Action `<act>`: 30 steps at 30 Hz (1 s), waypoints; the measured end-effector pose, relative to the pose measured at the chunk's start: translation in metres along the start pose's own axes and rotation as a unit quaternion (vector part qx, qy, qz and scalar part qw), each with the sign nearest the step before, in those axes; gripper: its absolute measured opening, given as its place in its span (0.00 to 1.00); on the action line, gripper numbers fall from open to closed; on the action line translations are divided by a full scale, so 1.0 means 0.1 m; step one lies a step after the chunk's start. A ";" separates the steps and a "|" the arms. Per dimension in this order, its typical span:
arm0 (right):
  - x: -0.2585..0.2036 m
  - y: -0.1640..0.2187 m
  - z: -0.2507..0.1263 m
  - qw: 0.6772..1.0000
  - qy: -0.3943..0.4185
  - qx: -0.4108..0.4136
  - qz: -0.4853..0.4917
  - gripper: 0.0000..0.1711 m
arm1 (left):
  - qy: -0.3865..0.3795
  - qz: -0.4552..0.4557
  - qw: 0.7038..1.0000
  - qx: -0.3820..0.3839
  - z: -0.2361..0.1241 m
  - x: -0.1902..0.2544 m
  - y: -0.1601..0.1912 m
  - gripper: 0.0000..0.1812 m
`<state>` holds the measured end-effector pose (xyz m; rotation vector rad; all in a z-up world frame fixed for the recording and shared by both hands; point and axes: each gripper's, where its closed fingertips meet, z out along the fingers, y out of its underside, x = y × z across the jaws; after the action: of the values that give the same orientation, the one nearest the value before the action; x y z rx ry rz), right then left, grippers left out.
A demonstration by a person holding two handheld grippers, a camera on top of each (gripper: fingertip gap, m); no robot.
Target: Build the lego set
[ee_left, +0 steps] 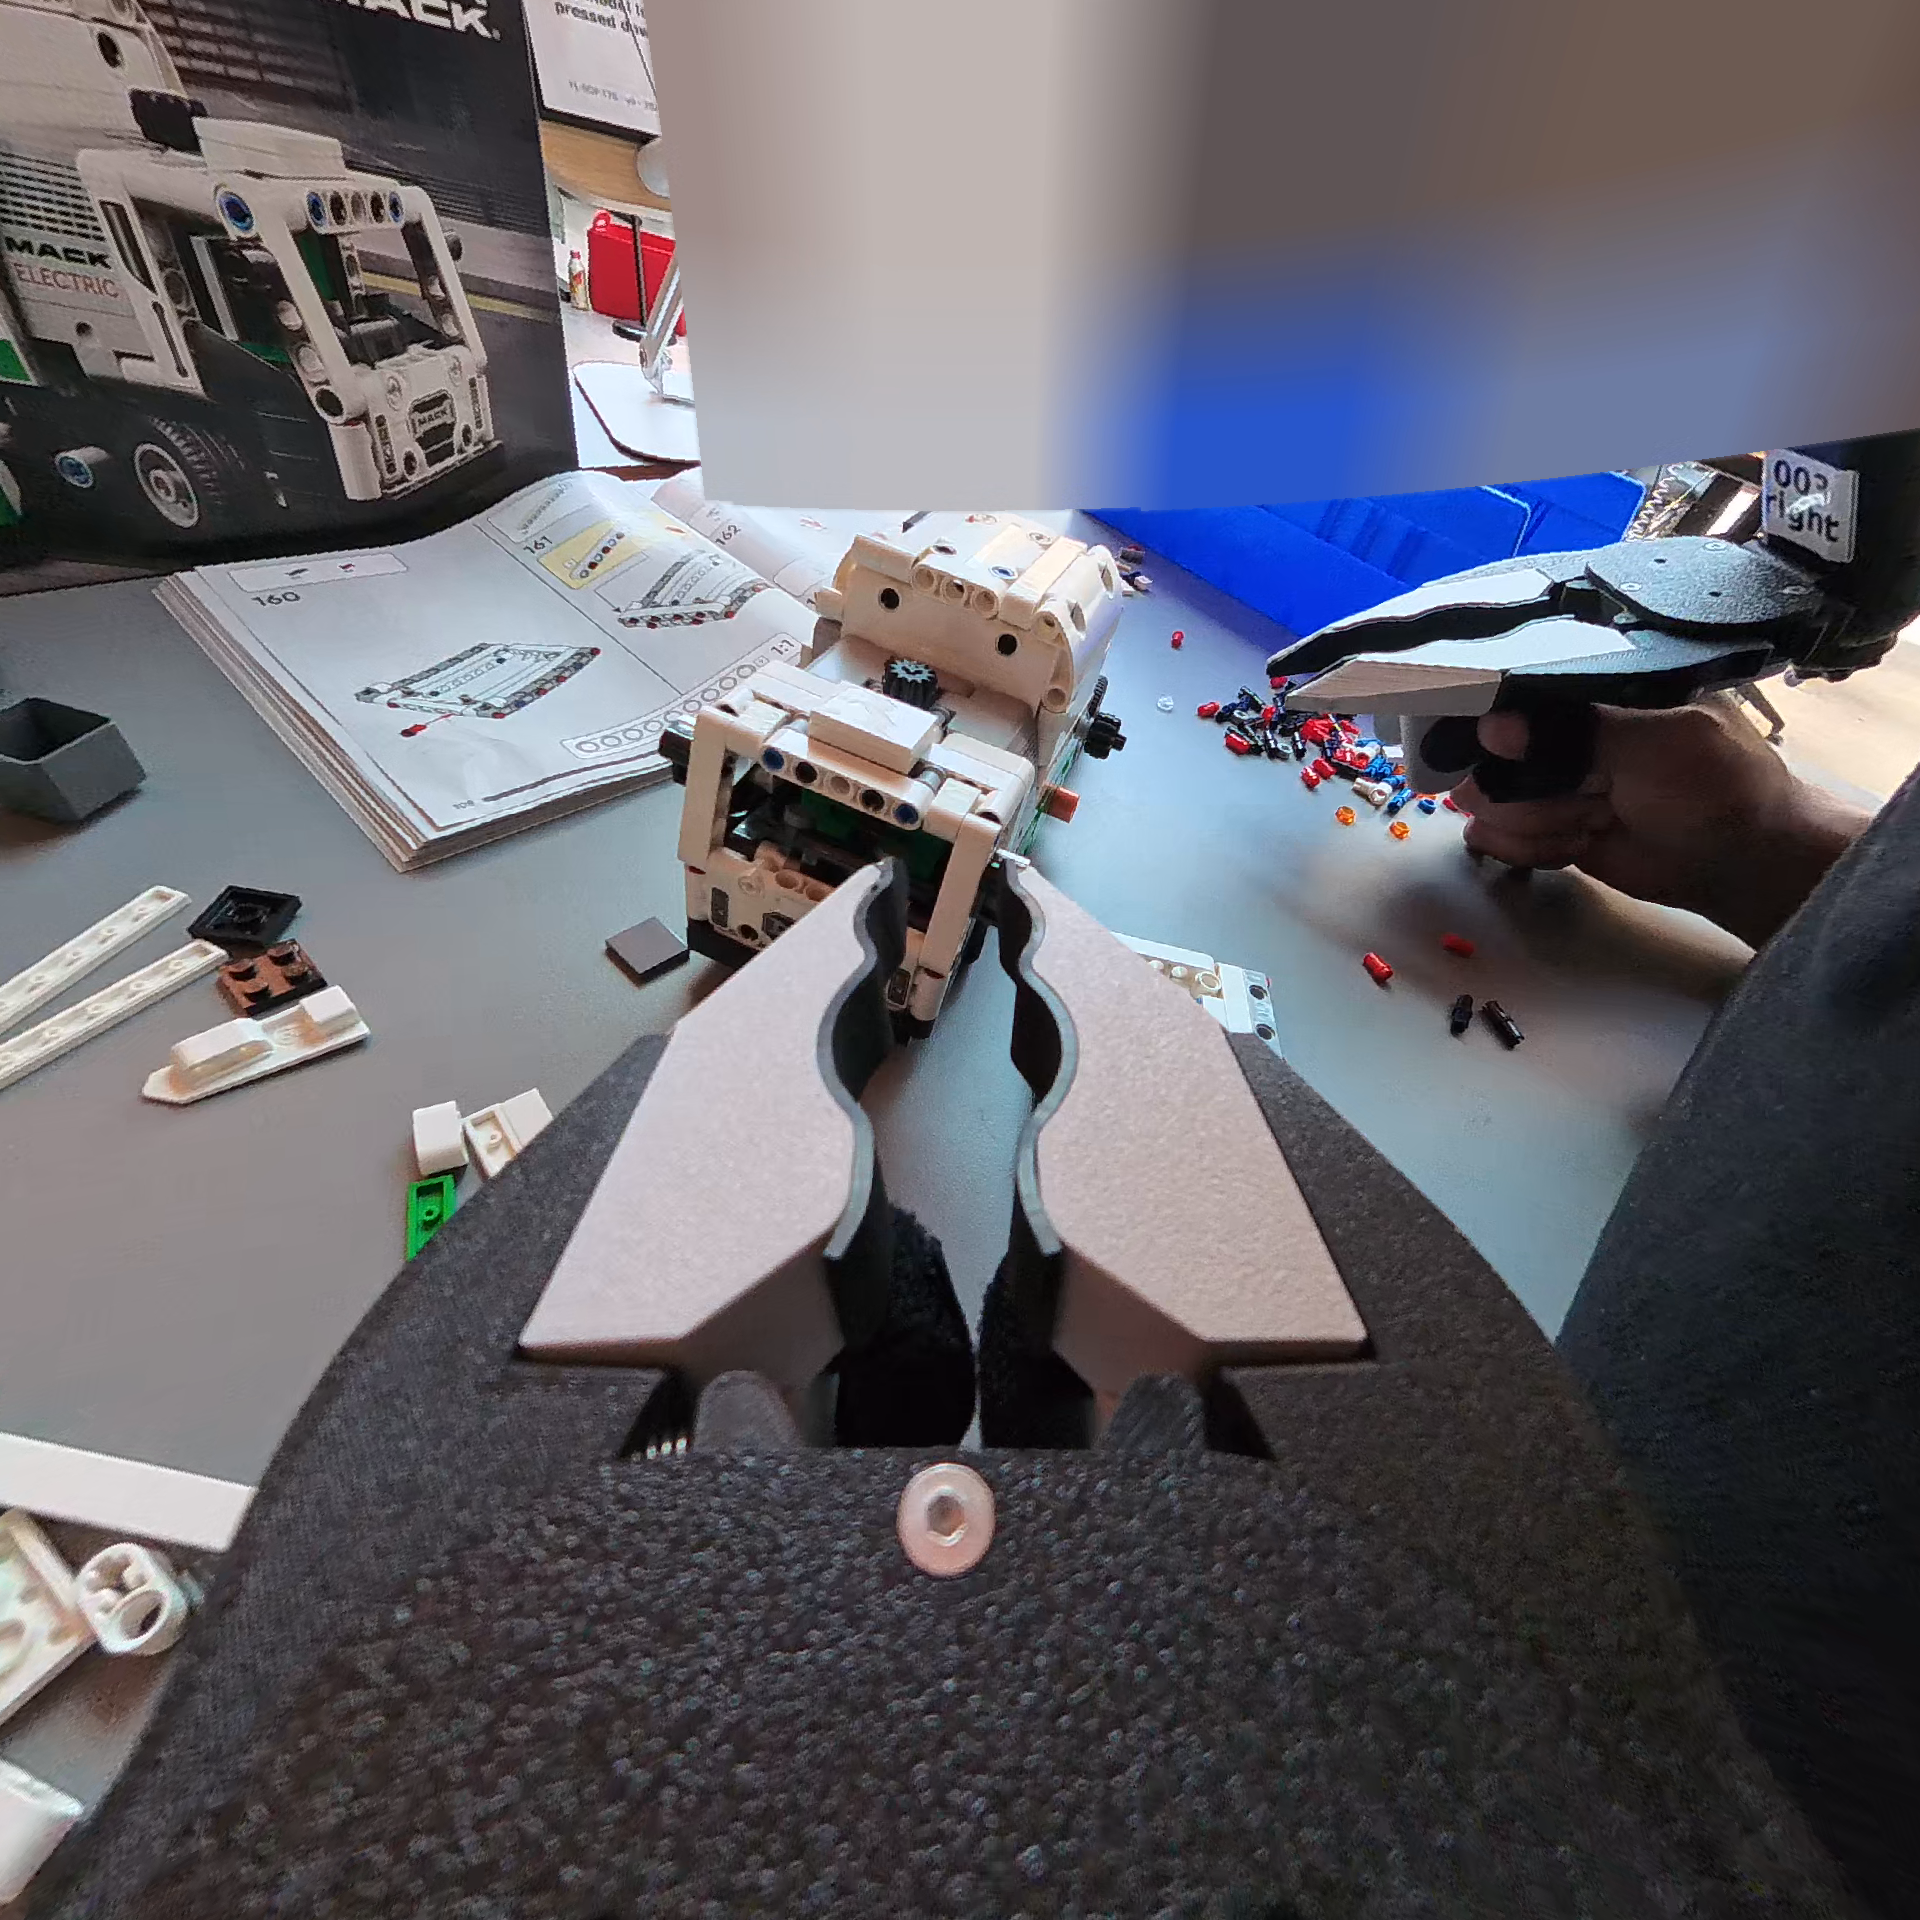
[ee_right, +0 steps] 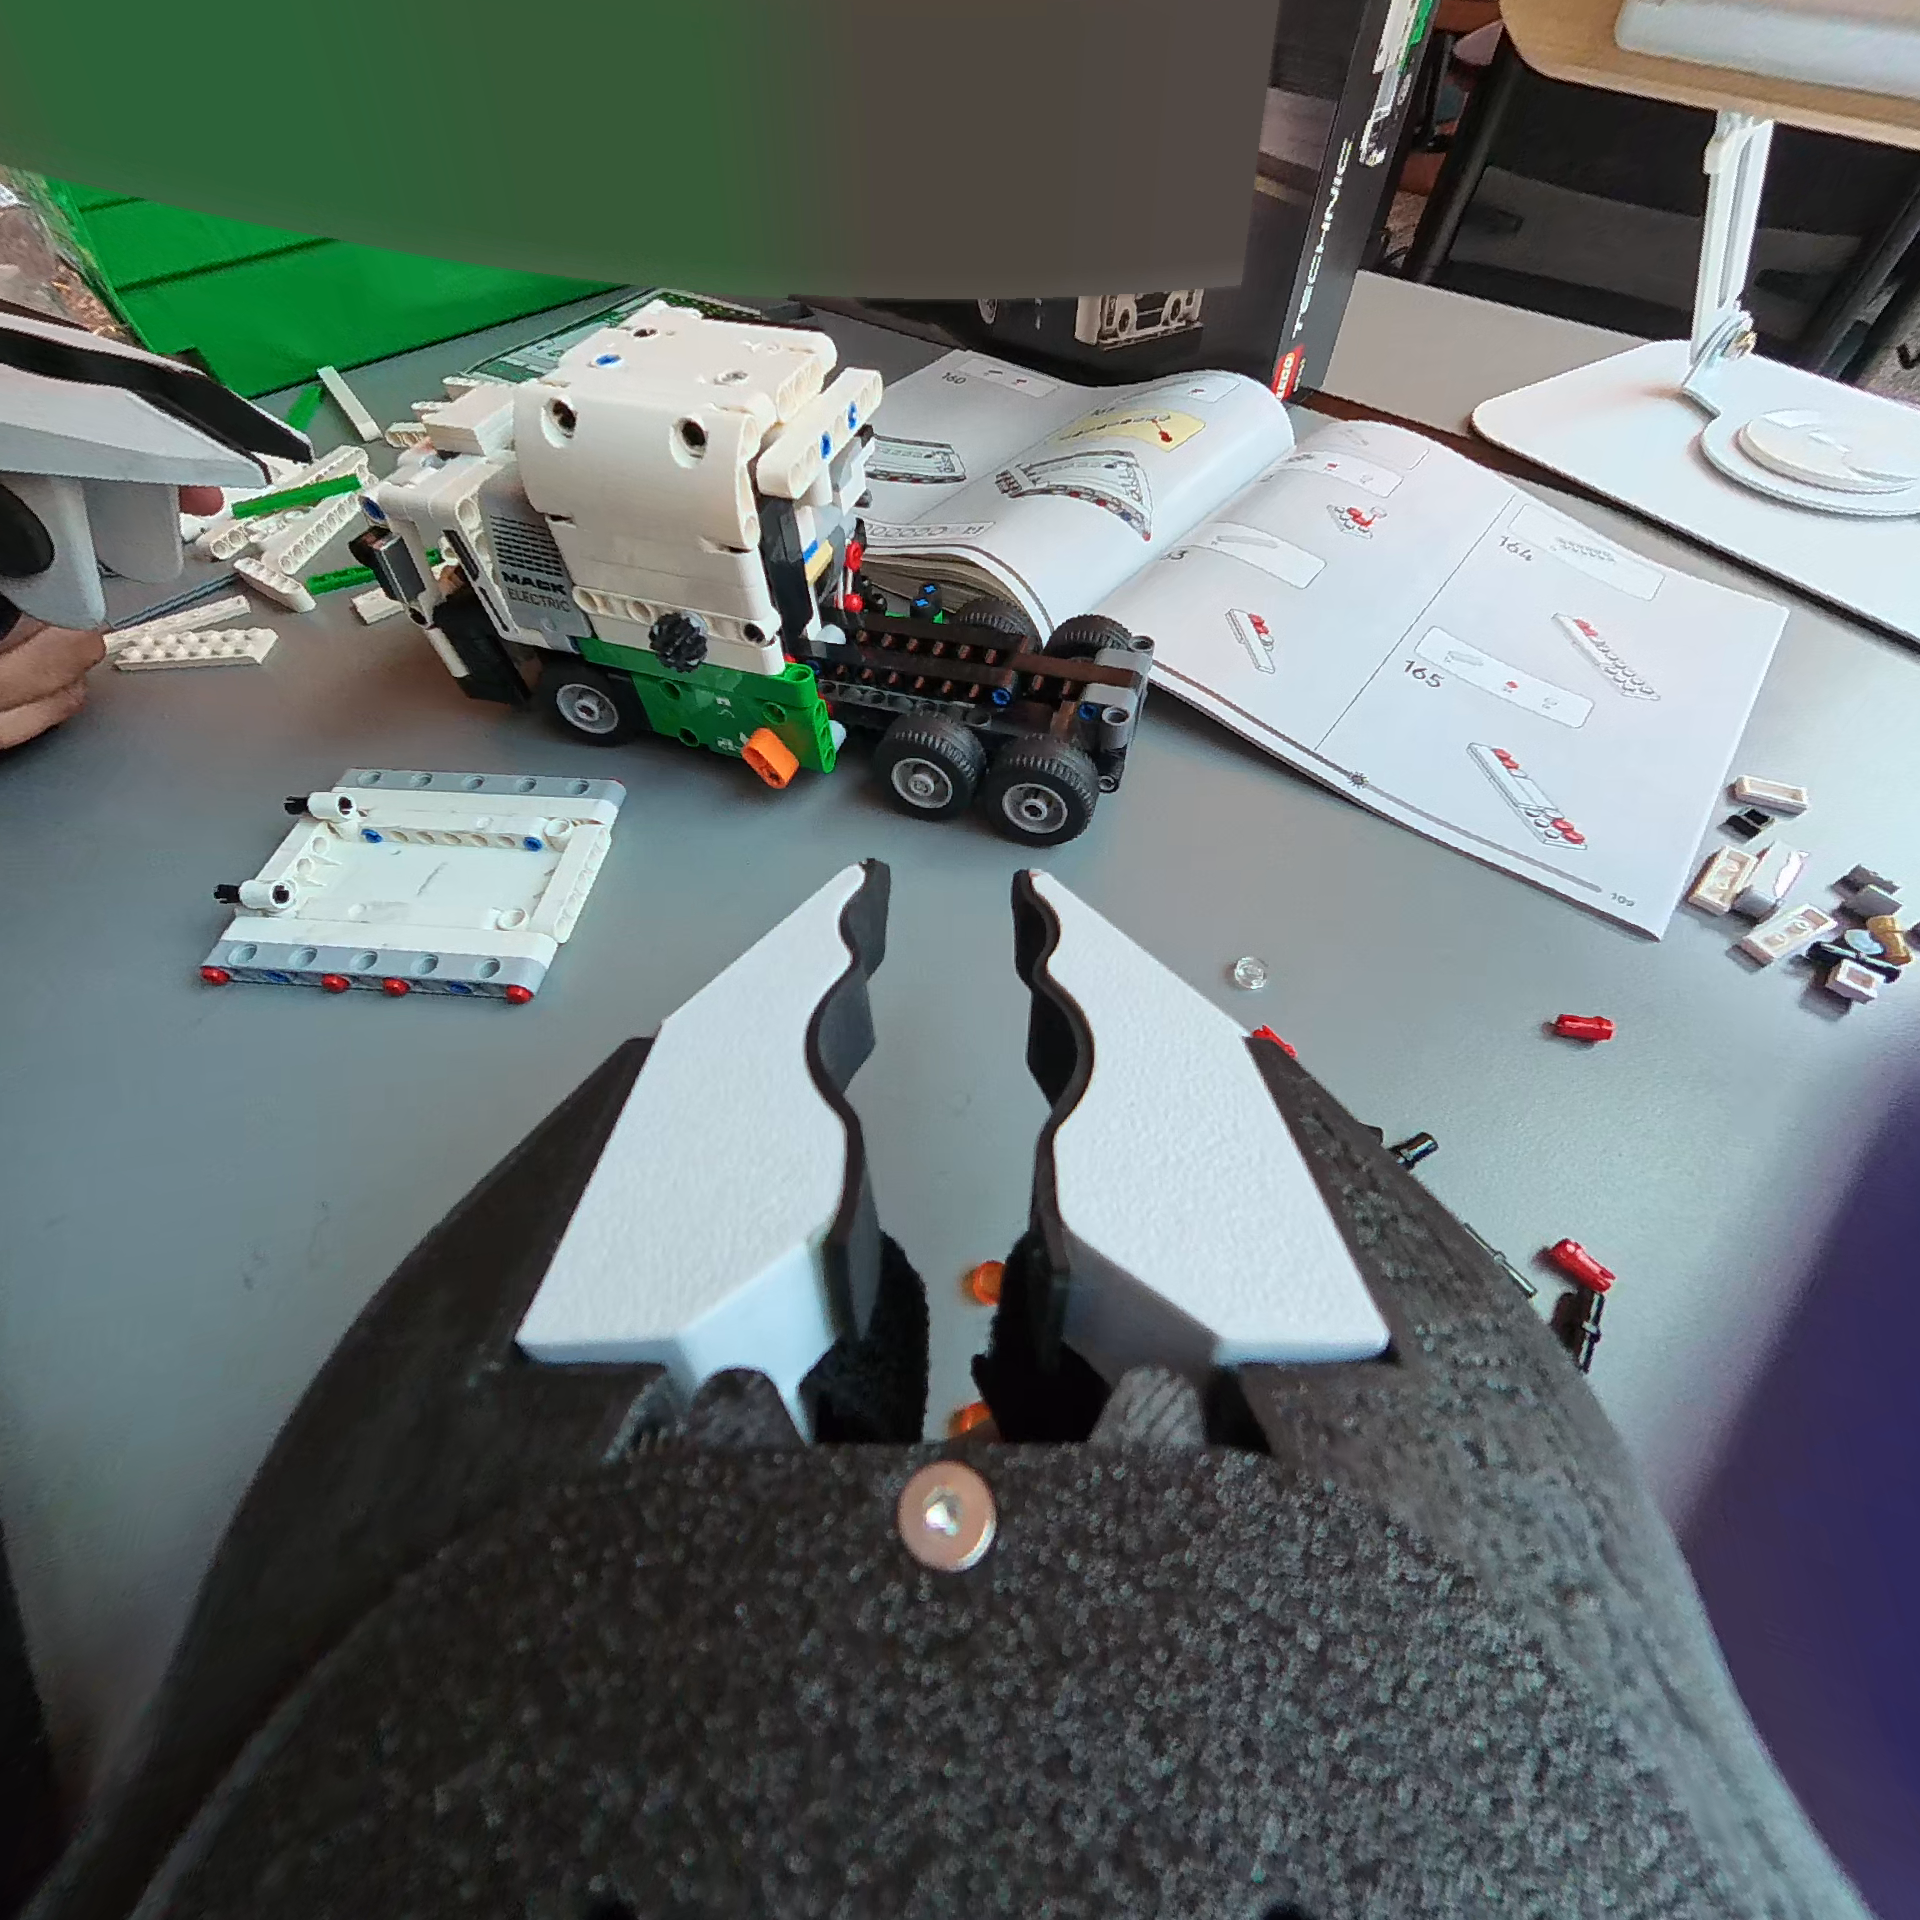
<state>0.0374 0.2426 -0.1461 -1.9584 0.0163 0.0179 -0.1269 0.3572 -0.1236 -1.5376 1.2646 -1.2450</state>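
The left gripper (ee_left: 940, 883) is gaping around the Lego truck (ee_left: 894, 748) cab front; the right gripper (ee_right: 940, 883) is hovering apart, empty. Rigid but snap-fragile: gripping the chassis (ee_right: 966, 675) looks safest.

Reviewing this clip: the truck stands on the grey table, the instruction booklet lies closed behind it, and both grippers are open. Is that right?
Not quite: the instruction booklet lies open, its pages spread, as the right wrist view shows. The rest holds: the truck stands on the grey table, and the left gripper and right gripper are both open.

Left hand-held gripper (ee_left: 945, 883) parted; right hand-held gripper (ee_right: 948, 883) likewise (low, level)
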 end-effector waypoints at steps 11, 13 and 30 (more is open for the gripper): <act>0.00 0.00 0.00 1.000 0.000 0.000 -0.003 0.13 | 0.002 -0.002 1.000 0.000 0.00 0.00 0.00 0.07; -0.01 0.00 0.01 1.000 0.000 -0.001 -0.006 0.13 | 0.002 -0.002 1.000 0.000 0.00 0.00 0.00 0.08; -0.02 0.01 0.01 1.000 0.002 -0.002 -0.012 0.13 | 0.006 -0.002 1.000 -0.003 0.00 0.01 0.01 0.08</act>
<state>0.0357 0.2435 -0.1470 -1.9628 -0.0043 -0.0014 -0.1267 0.3561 -0.1242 -1.5388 1.2754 -1.2557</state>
